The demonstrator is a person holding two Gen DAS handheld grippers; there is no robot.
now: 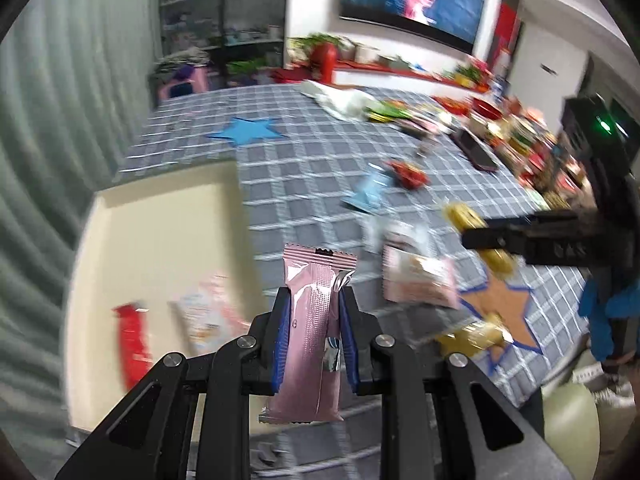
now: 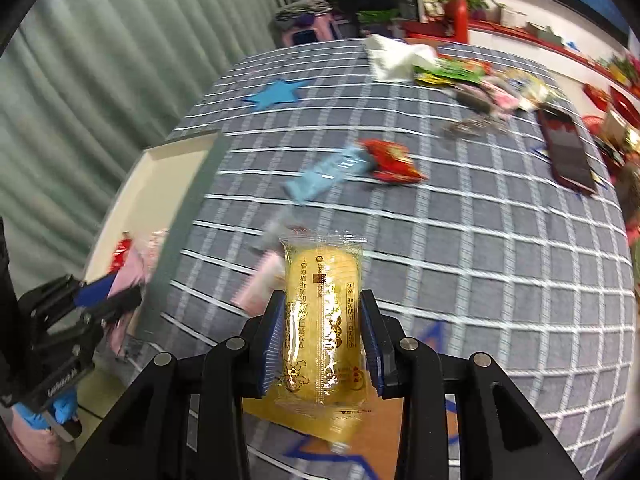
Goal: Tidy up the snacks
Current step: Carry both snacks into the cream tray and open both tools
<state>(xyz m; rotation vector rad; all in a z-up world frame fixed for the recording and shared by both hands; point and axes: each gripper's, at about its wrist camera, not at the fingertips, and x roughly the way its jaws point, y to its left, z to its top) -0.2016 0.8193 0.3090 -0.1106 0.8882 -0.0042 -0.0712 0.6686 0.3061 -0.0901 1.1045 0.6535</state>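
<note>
Left wrist view: left gripper (image 1: 313, 304) fingers clamped on pink snack bar (image 1: 310, 332), bar upright, held above tabletop (image 1: 304, 168). Cream tray (image 1: 160, 224) just left, at tabletop's near-left edge; red packet (image 1: 132, 344) and pale packet (image 1: 208, 316) inside.

Right wrist view: right gripper (image 2: 320, 316) fingers clamped on yellow cake packet (image 2: 322, 320), above orange star marker (image 2: 400, 432). Mid-tabletop: blue packet (image 2: 328, 172), red crinkled packet (image 2: 392, 160). Open checked cloth to right. Far: blue star marker (image 2: 276, 94), white bag (image 2: 396, 58), phone (image 2: 568, 152) near right edge.
</note>
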